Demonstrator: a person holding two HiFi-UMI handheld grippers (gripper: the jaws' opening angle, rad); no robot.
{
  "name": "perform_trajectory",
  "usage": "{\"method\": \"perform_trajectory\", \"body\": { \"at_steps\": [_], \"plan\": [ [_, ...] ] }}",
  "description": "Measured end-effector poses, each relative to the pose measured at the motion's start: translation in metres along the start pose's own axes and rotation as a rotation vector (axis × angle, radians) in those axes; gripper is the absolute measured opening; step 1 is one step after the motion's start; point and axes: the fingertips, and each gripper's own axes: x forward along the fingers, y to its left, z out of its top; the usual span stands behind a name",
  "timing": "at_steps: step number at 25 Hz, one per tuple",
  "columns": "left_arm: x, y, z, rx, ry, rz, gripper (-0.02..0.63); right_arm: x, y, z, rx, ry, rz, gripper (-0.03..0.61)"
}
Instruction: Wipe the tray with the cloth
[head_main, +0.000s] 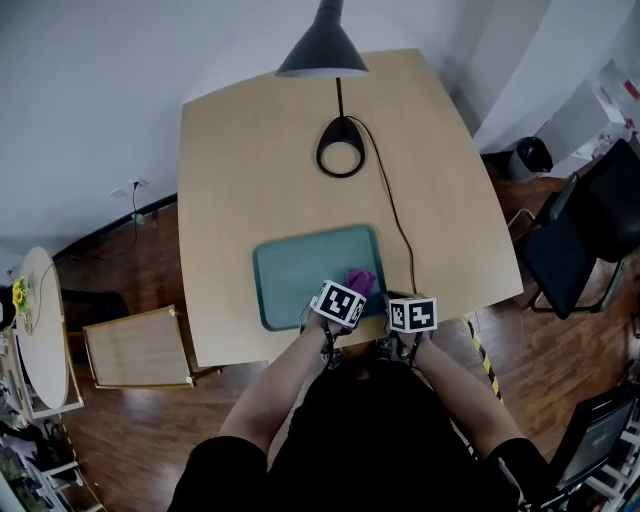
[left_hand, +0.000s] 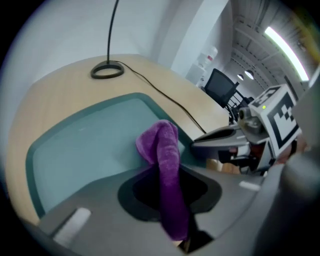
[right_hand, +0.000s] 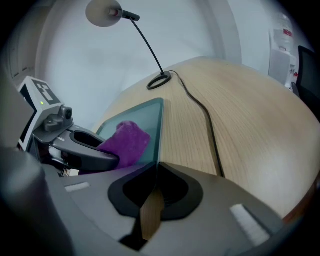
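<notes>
A teal tray (head_main: 300, 275) lies near the front edge of the wooden table (head_main: 260, 170). At the tray's front right corner, my left gripper (head_main: 345, 295) is shut on a purple cloth (head_main: 361, 281). In the left gripper view the cloth (left_hand: 162, 147) runs up between the closed jaws of the left gripper (left_hand: 167, 175) and bunches over the tray (left_hand: 85, 145). My right gripper (head_main: 411, 312) hovers just right of the tray, over the table's edge. In its own view the right gripper (right_hand: 156, 167) is shut on nothing, beside the tray (right_hand: 147, 117) and the cloth (right_hand: 126, 141).
A black desk lamp stands at the table's far side with its ring base (head_main: 341, 147) and shade (head_main: 322, 45). Its cable (head_main: 395, 215) runs down past the tray's right edge. A black chair (head_main: 575, 235) is at the right, and a wooden panel (head_main: 138, 350) stands at the left.
</notes>
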Motion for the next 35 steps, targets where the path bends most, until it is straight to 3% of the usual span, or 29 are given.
{"method": "perform_trajectory", "body": {
  "at_steps": [6, 11, 14, 18, 23, 32, 35],
  "plan": [
    [0.016, -0.028, 0.011, 0.038, 0.003, -0.063, 0.106, -0.001, -0.001, -0.001, -0.001, 0.001, 0.001, 0.02],
    [0.007, -0.019, 0.009, 0.014, -0.035, -0.068, 0.106, -0.002, -0.002, 0.0, -0.008, 0.005, 0.009, 0.02],
    [-0.011, 0.011, -0.005, -0.048, -0.064, -0.032, 0.106, -0.001, -0.004, 0.002, -0.025, 0.008, 0.01, 0.021],
    [-0.048, 0.072, -0.051, -0.155, -0.093, 0.041, 0.106, 0.0, -0.005, 0.0, -0.03, 0.024, 0.013, 0.021],
    [-0.106, 0.154, -0.115, -0.268, -0.095, 0.202, 0.106, 0.0, -0.007, 0.002, -0.041, 0.032, 0.001, 0.023],
    [-0.132, 0.174, -0.129, -0.009, -0.011, 0.436, 0.106, 0.003, -0.004, 0.004, -0.045, 0.041, -0.013, 0.021],
    [-0.135, 0.179, -0.135, 0.098, 0.07, 0.53, 0.106, 0.003, -0.003, 0.004, -0.04, 0.036, -0.015, 0.021]
  ]
}}
